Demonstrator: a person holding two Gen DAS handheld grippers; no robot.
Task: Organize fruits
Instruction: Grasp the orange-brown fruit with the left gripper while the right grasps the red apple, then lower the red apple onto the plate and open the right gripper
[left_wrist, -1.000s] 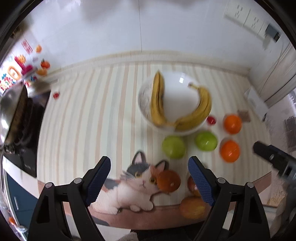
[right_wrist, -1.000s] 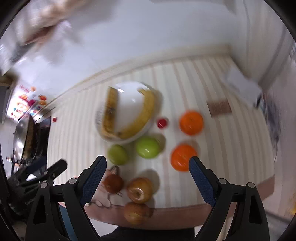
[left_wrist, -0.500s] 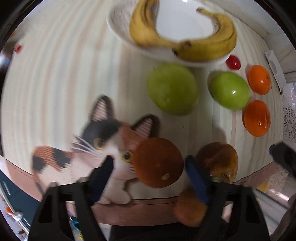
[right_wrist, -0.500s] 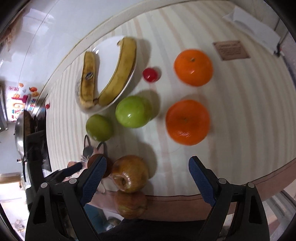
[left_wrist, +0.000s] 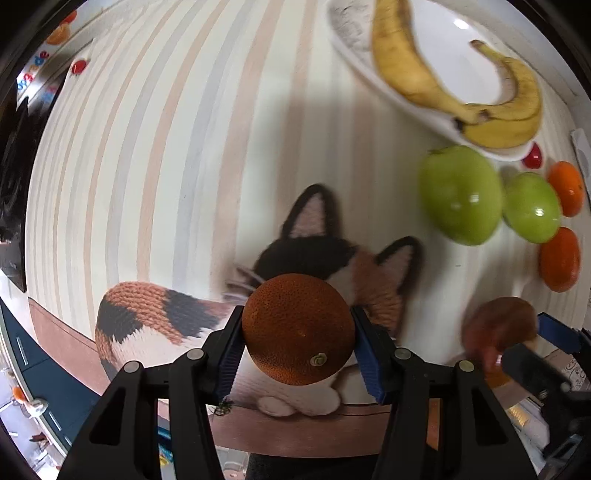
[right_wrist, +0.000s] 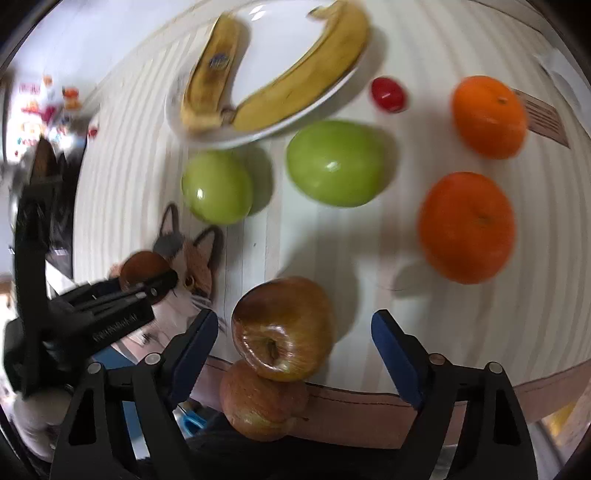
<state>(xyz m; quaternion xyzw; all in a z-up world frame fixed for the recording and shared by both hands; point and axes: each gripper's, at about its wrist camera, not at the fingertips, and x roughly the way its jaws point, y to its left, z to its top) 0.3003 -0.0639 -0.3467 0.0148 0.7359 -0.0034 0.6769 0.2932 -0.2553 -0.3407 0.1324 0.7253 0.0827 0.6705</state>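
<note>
My left gripper (left_wrist: 298, 349) is shut on a dark brown-orange round fruit (left_wrist: 298, 330) over the cat picture on the striped cloth (left_wrist: 147, 166). My right gripper (right_wrist: 295, 349) is open, its pads either side of a red-brown apple (right_wrist: 282, 326); a second apple (right_wrist: 260, 400) lies just below it at the table edge. Two bananas (right_wrist: 288, 81) lie on a white plate (right_wrist: 273, 48). Two green apples (right_wrist: 334, 162) (right_wrist: 218, 188) and two oranges (right_wrist: 466, 226) (right_wrist: 488, 116) sit on the cloth.
A small red fruit (right_wrist: 388, 94) lies beside the plate. The table's brown front edge (right_wrist: 369, 410) runs just under the right gripper. A dark stove area (left_wrist: 11, 166) is at the far left. A paper label (right_wrist: 543, 118) lies at the right.
Both grippers dropped toward the table. The left gripper closed on the dark round fruit. The right gripper moved down around the red-brown apple, still open.
</note>
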